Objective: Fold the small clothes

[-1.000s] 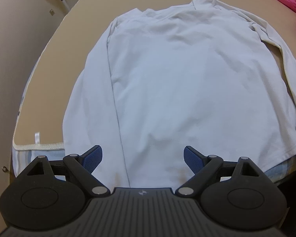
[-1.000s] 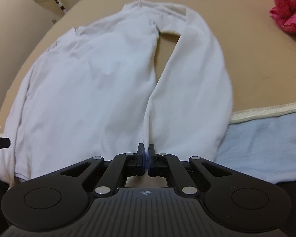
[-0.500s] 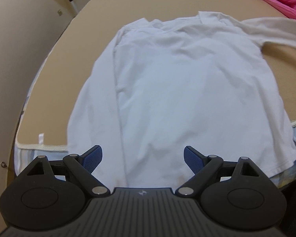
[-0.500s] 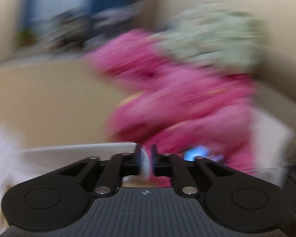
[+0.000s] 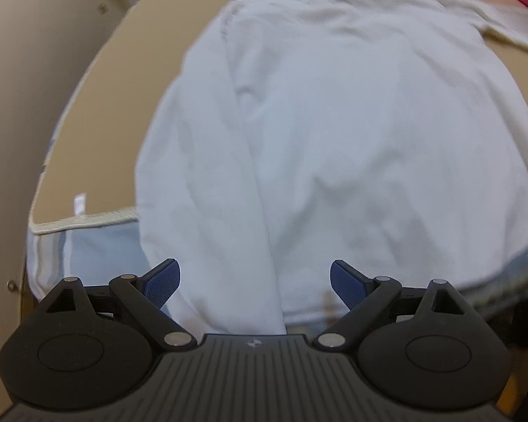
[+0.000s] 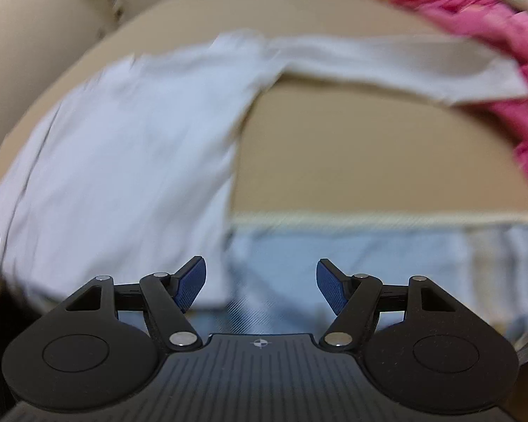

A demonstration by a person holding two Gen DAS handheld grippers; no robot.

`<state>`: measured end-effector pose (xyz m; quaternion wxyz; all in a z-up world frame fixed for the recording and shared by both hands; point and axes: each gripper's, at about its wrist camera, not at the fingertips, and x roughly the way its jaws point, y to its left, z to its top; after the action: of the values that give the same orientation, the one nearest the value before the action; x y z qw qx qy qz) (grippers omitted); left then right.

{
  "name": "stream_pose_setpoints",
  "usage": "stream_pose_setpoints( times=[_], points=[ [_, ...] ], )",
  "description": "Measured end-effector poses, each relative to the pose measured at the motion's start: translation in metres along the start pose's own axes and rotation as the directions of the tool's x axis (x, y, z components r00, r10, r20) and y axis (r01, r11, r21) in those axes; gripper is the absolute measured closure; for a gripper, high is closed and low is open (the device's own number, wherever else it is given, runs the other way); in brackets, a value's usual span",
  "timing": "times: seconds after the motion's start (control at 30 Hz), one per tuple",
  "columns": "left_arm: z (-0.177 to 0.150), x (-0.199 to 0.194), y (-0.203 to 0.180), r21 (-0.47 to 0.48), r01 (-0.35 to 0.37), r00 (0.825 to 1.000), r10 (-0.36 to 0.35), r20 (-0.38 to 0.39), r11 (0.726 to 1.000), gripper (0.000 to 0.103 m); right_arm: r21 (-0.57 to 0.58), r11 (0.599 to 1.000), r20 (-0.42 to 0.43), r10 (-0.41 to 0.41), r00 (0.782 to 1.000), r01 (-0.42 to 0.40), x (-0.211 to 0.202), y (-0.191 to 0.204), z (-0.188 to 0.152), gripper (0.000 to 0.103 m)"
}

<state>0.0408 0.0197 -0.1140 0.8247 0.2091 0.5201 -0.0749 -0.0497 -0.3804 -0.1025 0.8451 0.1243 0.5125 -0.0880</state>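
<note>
A white long-sleeved shirt [image 5: 334, 140] lies flat on the tan surface, hem towards me. Its left sleeve [image 5: 200, 183] lies folded along the body. Its right sleeve [image 6: 387, 63] is stretched out sideways to the right, cuff near the pink fabric. My left gripper [image 5: 255, 281] is open and empty, just above the shirt's hem. My right gripper [image 6: 260, 283] is open and empty, at the hem's right corner over the light blue sheet. The shirt body also shows in the right wrist view [image 6: 130, 147].
A pink garment pile [image 6: 475, 28] lies at the far right, touching the sleeve cuff. The tan mat [image 6: 369, 158] ends at a cream border [image 6: 369, 218], with light blue sheet [image 6: 334, 253] below. A wall [image 5: 35, 52] and a fan stand at the left.
My right gripper carried the right sleeve out to the right, let it go, opened, and swung back to the hem. My left gripper moved closer to the hem, staying open.
</note>
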Motion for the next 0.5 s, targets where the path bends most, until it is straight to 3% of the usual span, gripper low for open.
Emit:
stream_pose_setpoints(
  times=[0.1,0.2,0.37,0.5],
  points=[
    [-0.014,0.005,-0.008,0.044,0.033,0.999,-0.033,-0.012,0.998,0.008,-0.081,0.997,-0.094,-0.018,0.995,0.01,0.019,0.025,-0.006,0.028],
    [-0.022,0.007,-0.015,0.062,0.054,0.998,-0.053,-0.016,0.997,0.008,-0.153,0.988,-0.093,-0.045,0.995,0.031,0.028,0.05,-0.003,0.028],
    [-0.025,0.01,-0.022,0.067,0.055,0.998,-0.054,-0.011,0.996,0.008,0.002,0.999,0.053,-0.036,0.998,0.036,0.023,0.036,0.017,0.028],
    [-0.02,0.016,-0.026,0.073,0.055,0.998,-0.055,-0.012,0.996,0.008,0.096,0.994,0.077,-0.057,0.995,0.05,0.031,0.021,0.028,0.028]
  ],
)
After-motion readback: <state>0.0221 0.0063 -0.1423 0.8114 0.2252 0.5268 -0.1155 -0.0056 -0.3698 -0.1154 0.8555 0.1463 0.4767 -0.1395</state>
